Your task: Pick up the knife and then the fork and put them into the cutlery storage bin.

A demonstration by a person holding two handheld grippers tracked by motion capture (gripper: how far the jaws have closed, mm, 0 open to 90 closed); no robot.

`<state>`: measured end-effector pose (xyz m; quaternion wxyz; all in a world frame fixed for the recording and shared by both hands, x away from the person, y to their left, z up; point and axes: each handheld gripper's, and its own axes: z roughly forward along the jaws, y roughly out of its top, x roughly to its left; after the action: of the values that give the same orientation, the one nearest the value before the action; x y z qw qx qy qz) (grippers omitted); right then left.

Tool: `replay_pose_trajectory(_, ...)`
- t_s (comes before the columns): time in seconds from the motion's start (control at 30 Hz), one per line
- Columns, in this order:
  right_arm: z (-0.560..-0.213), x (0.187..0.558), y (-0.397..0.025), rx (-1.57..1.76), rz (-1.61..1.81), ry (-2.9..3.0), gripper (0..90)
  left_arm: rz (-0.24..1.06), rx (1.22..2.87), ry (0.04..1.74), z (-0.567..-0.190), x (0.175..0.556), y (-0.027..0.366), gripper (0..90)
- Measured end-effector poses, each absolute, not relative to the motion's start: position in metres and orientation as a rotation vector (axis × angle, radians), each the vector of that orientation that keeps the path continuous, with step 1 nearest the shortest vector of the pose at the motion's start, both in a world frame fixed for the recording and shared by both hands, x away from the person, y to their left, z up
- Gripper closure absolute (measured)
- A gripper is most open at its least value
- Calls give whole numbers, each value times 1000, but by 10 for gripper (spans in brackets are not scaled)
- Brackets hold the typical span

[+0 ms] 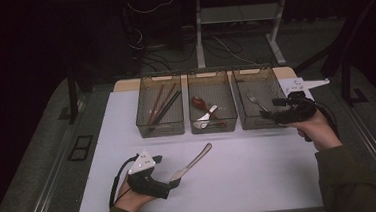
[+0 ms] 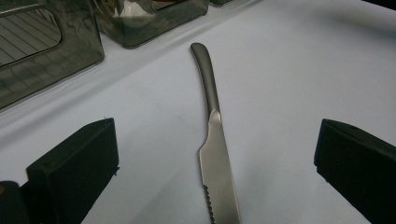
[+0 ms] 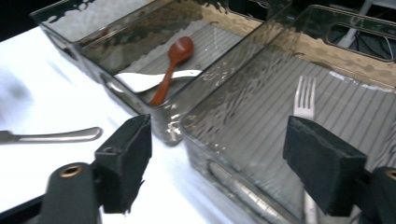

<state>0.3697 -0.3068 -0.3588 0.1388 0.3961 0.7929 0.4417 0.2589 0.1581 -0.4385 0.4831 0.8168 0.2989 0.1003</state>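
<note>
Knife (image 2: 215, 154) lies flat on the counter (image 1: 261, 181), lower centre of the high view, blade end btwn the wide-open jaws of the left tool (image 1: 174, 182), nothing gripped. Long axis runs straight out from the tool, handle toward upper right. Right tool (image 1: 272, 115), open & empty, sits at the right-hand bin (image 1: 247, 124).

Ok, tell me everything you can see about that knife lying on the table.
The knife is one piece of brushed silver metal: a slim, slightly curved handle with a rounded end and a broader blade, serrated along part of one edge. It lies flat on the white table, in front of the three bins, handle pointing toward them, apart from all of them. The left gripper sits at the blade end, its jaws wide open on either side of the blade, not touching it.
</note>
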Motion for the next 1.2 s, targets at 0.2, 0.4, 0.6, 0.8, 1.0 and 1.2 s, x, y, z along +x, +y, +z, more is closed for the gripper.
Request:
replay_pose_trajectory(0.2,-370,348,-300,1108,1294,2287,188,241,1991,731,-439,259,158,0)
replay_pose_trajectory(0.4,-388,326,-297,1104,1324,2272,178,241,1993,733,-438,259,158,0)
replay_pose_trajectory(0.6,-402,305,-298,1114,1324,2286,161,247,1995,736,-437,260,156,0)
replay_pose_trajectory(0.8,-416,286,-301,1129,1314,2264,162,254,2005,741,-434,264,155,0)
replay_pose_trajectory(1.0,-430,272,-302,1143,1314,2243,162,251,2012,746,-431,270,153,54)
replay_pose_trajectory(1.2,-436,265,-298,1124,1276,2281,162,213,2033,735,-431,278,141,234)
